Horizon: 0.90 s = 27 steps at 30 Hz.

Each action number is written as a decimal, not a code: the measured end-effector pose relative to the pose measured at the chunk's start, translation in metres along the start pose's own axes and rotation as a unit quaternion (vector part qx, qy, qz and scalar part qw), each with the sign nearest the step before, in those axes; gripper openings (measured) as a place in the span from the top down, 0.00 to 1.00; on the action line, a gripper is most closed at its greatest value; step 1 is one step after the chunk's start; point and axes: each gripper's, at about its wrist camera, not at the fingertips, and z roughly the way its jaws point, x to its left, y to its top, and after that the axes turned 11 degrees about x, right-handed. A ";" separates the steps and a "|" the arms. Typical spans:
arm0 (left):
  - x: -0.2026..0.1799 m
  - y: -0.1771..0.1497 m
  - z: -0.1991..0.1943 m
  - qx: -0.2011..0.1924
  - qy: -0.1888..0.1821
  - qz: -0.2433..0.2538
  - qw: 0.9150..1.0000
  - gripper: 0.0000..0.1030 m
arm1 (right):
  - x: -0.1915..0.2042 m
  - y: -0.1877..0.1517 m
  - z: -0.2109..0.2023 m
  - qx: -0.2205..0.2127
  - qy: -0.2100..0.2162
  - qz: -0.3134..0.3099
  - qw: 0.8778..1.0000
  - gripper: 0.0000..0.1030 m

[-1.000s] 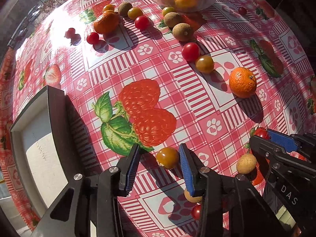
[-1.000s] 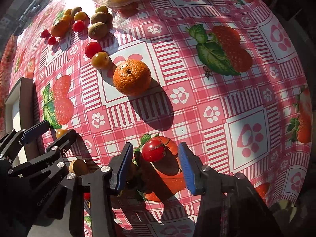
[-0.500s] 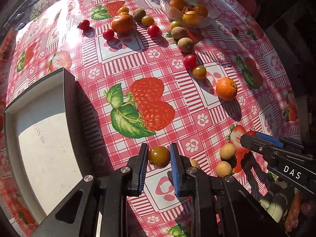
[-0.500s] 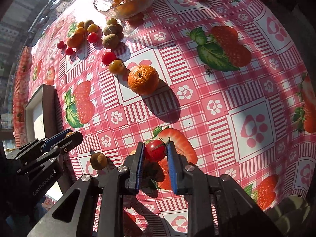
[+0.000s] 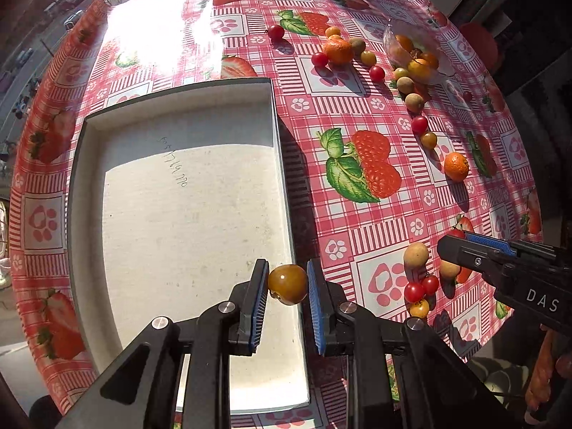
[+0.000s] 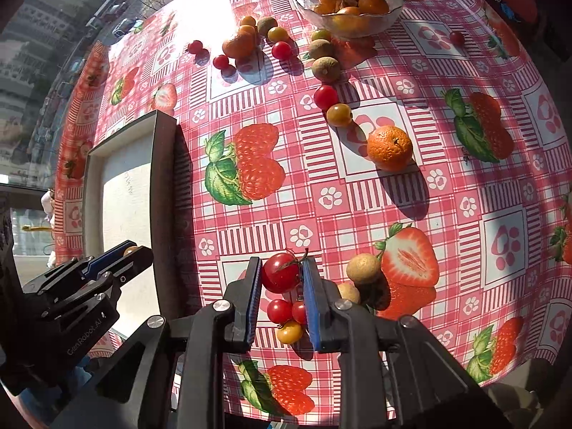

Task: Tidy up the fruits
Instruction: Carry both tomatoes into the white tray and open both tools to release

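Note:
My left gripper [image 5: 287, 273] is shut on a brownish-yellow cherry tomato [image 5: 287, 283], held up over the right rim of the shallow dark-edged tray [image 5: 282, 164]. In the right wrist view my right gripper [image 6: 280, 271] is shut on a red cherry tomato [image 6: 280, 272] with a bit of stem, lifted above the checked tablecloth. Below it lie two red tomatoes [image 6: 279, 310] and a yellow one [image 6: 289, 332]. The left gripper [image 6: 118, 255] shows at the left over the tray [image 6: 164, 178]; the right gripper [image 5: 464, 243] shows at the right edge of the left wrist view.
Two tan round fruits [image 6: 363, 268] lie right of my right gripper. An orange [image 6: 389, 148] sits mid-table, with a red and a yellow tomato [image 6: 339, 114] behind it. Far back stand a glass bowl [image 6: 391, 14] of oranges, two kiwis [image 6: 325, 68], another orange and more tomatoes.
Both grippers closed on their tomatoes and rose from the cloth. The left one carried its tomato leftward to the tray's right rim; the right one lifted the red tomato.

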 end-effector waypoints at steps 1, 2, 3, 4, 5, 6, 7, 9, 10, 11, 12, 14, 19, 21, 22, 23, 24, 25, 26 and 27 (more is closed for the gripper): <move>0.008 -0.004 0.000 0.000 0.003 -0.007 1.000 0.77 | 0.010 0.000 0.002 0.003 0.001 -0.010 1.000 0.77; 0.016 -0.007 0.001 0.001 0.006 -0.015 1.000 0.77 | 0.021 0.000 0.005 0.006 0.002 -0.021 1.000 0.77; 0.025 -0.011 0.002 0.002 0.010 -0.022 1.000 0.77 | 0.031 0.000 0.008 0.010 0.003 -0.032 0.999 0.77; 0.033 -0.015 0.003 0.003 0.015 -0.028 0.999 0.77 | 0.042 0.001 0.011 0.013 0.003 -0.042 0.999 0.77; 0.041 -0.019 0.004 0.006 0.020 -0.034 0.999 0.77 | 0.052 0.001 0.015 0.017 0.004 -0.052 0.998 0.77; 0.048 -0.022 0.006 0.008 0.023 -0.040 0.999 0.77 | 0.064 0.001 0.019 0.021 0.005 -0.064 0.998 0.77; 0.058 -0.027 0.007 0.011 0.026 -0.047 0.999 0.77 | 0.074 0.000 0.023 0.025 0.006 -0.074 0.997 0.77; 0.072 -0.035 0.012 0.017 0.032 -0.059 0.998 0.77 | 0.094 -0.004 0.030 0.033 0.007 -0.096 0.995 0.77; 0.079 -0.039 0.015 0.020 0.034 -0.065 0.997 0.77 | 0.104 -0.005 0.035 0.038 0.007 -0.106 0.994 0.77; 0.085 -0.043 0.018 0.024 0.036 -0.071 0.997 0.77 | 0.113 -0.006 0.040 0.043 0.007 -0.115 0.992 0.77; 0.091 -0.046 0.020 0.028 0.037 -0.076 0.996 0.77 | 0.123 -0.008 0.045 0.049 0.006 -0.125 0.991 0.77; 0.101 -0.052 0.026 0.034 0.040 -0.084 0.995 0.77 | 0.140 -0.011 0.057 0.061 0.003 -0.142 0.988 0.77; 0.112 -0.060 0.037 0.044 0.045 -0.086 0.994 0.77 | 0.165 -0.019 0.085 0.090 -0.014 -0.172 0.981 0.76; 0.112 -0.061 0.040 0.045 0.048 -0.082 0.994 0.77 | 0.170 -0.020 0.096 0.098 -0.026 -0.177 0.979 0.75; 0.110 -0.061 0.042 0.045 0.050 -0.078 0.995 0.77 | 0.172 -0.020 0.101 0.103 -0.031 -0.177 0.978 0.75; 0.109 -0.062 0.043 0.047 0.050 -0.076 0.995 0.77 | 0.174 -0.020 0.105 0.107 -0.036 -0.178 0.978 0.75; 0.109 -0.062 0.044 0.050 0.052 -0.075 0.995 0.77 | 0.175 -0.020 0.109 0.109 -0.042 -0.178 0.977 0.75; 0.109 -0.063 0.046 0.052 0.055 -0.075 0.994 0.76 | 0.175 -0.020 0.112 0.111 -0.046 -0.179 0.977 0.74; 0.108 -0.064 0.046 0.050 0.059 -0.076 0.994 0.72 | 0.176 -0.020 0.115 0.113 -0.050 -0.179 0.976 0.74; 0.104 -0.062 0.047 0.050 0.068 -0.077 0.993 0.58 | 0.178 -0.020 0.117 0.115 -0.053 -0.180 0.976 0.74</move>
